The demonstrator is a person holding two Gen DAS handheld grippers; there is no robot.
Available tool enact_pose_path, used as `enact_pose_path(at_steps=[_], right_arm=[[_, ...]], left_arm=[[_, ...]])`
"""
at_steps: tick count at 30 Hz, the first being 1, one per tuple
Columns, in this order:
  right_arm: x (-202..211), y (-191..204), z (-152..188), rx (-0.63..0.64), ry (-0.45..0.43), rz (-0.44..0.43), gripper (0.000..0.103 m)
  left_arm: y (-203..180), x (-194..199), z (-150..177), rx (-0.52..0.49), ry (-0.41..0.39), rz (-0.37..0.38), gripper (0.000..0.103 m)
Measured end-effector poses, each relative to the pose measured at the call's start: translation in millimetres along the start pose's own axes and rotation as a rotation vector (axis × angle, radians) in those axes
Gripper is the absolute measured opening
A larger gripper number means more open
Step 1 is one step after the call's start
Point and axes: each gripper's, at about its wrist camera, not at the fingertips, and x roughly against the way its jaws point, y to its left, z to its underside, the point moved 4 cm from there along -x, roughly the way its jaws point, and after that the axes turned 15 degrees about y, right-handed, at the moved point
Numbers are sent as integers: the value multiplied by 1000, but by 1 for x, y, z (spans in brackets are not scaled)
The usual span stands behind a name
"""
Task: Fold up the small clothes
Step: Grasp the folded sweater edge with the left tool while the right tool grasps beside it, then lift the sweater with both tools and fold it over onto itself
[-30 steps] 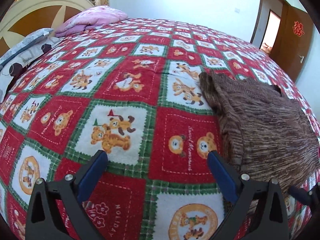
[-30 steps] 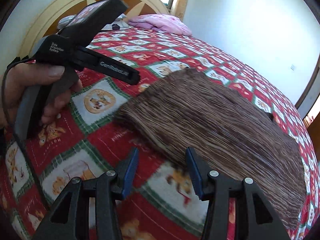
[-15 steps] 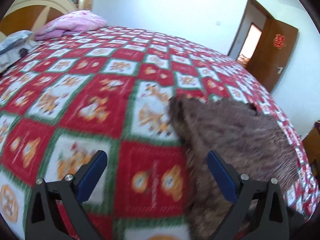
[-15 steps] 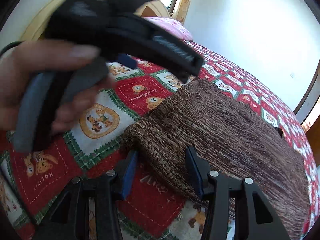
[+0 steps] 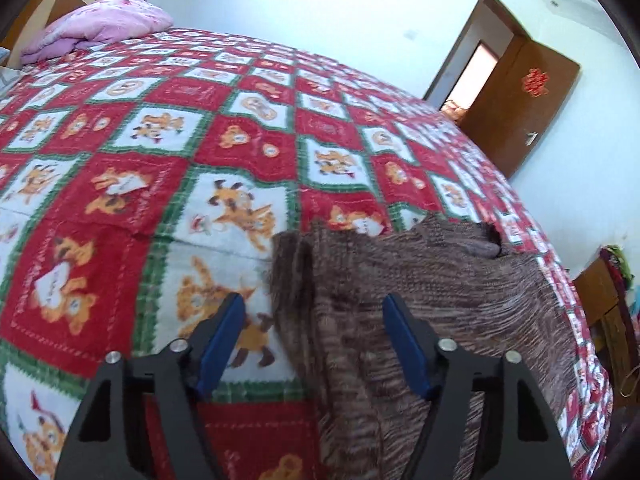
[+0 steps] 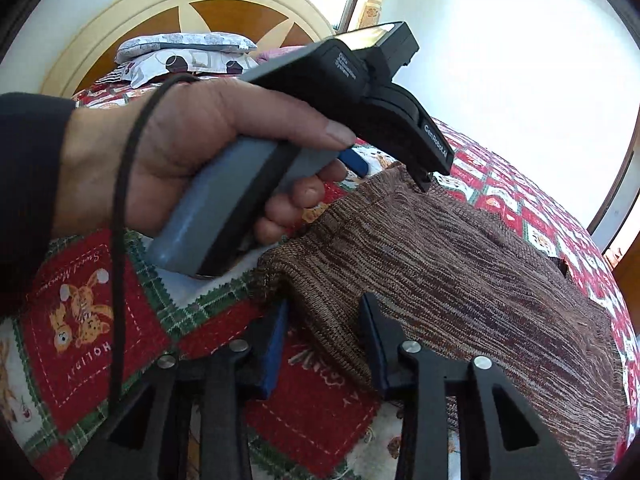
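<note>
Both hand-held grippers are closing on the brown knitted garment's (image 5: 420,300) near edge: left hand-held gripper (image 5: 312,336) has swung over; right hand-held gripper (image 6: 324,340) straddles its corner, neither pinching yet.

Brown garment (image 5: 420,280): coarse ribbed knit, matt, showing streaky dark and light yarn. Bed cover (image 5: 160,168) looking like soft fleecy cloth, matt, printed with bears. Left tool (image 5: 312,336): matt black plastic arms, smooth blue pads, bright metal screw heads. Right tool (image 6: 324,340) showing the same finish. Door (image 5: 520,108): smooth brown wood. Headboard (image 6: 192,4): glossy cream and brown wood.
</note>
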Motion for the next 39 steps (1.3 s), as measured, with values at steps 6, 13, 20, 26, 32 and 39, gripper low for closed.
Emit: enact_pose_path(at_steps=[6,13,20,26,32,39], right_arm=[[0,-6,2,-41,-10,-3,9],[0,-15,2,-65,-22,-42,8],[0,-25,4,-109,-22,-118,8],[22,-45,2,-199,-8,-218,8],[51,-81,5,-298,-35,-315,8],[79,-120,19,-343,-81,-302,8]], left_arm=[[7,-5,-2,32,12,62,32],[23,-7,-1,116,7,172,11],[20,-6,-2,125,21,154,9],[14,13,-1,178,2,186,8],[-2,34,-9,207,-20,251,8],[-46,50,-22,183,-65,336,8]])
